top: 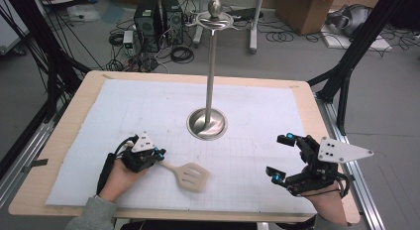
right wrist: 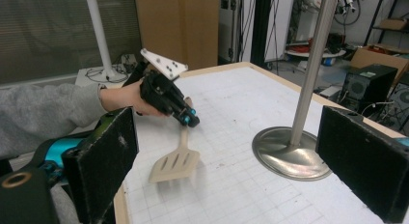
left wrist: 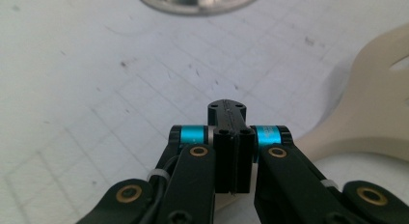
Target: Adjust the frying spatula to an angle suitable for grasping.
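Left gripper (top: 159, 154) is clamping the spatula (top: 187, 173) by its handle end, jaws fully closed, blade hanging just over the mat, likely so the handle can go up to the stand (top: 212, 66). Right gripper (top: 284, 158) is waiting wide open, holding nothing.

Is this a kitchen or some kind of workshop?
Most likely a lab or workshop, not a kitchen. Computer towers and loose cables sit on the floor, cardboard boxes stand behind, and the table carries a grid sheet.
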### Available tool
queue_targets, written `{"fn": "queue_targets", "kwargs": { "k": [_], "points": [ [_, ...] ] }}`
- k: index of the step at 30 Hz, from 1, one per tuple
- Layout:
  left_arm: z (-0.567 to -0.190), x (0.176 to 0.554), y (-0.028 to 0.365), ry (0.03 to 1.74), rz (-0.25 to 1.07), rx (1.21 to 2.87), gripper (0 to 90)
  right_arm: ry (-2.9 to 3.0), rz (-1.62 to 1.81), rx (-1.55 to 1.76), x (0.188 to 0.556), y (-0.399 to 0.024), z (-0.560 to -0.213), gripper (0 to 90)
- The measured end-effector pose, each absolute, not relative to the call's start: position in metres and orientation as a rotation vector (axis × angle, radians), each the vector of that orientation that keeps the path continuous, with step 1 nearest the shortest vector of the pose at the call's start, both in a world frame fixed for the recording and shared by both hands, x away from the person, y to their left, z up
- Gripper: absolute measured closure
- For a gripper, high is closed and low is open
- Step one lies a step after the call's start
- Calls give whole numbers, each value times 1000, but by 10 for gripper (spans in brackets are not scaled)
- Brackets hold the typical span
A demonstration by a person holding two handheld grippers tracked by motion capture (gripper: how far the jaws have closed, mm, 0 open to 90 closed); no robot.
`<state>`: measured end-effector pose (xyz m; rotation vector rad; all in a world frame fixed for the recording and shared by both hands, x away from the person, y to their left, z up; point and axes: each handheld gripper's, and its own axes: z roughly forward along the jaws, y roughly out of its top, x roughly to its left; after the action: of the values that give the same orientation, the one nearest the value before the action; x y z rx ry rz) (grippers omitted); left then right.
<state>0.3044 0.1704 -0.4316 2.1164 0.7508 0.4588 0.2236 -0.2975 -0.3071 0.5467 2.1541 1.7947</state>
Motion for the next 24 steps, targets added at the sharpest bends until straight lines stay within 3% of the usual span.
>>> {"fn": "queue_targets", "kwargs": {
  "k": [8,24],
  "points": [
    [-424,298,215,871,499,2010,899,2127,1818,545,224,-303,-304,69],
    [-441,291,239,984,486,2030,898,2133,1849,515,238,-297,-302,69]
  ]
}}
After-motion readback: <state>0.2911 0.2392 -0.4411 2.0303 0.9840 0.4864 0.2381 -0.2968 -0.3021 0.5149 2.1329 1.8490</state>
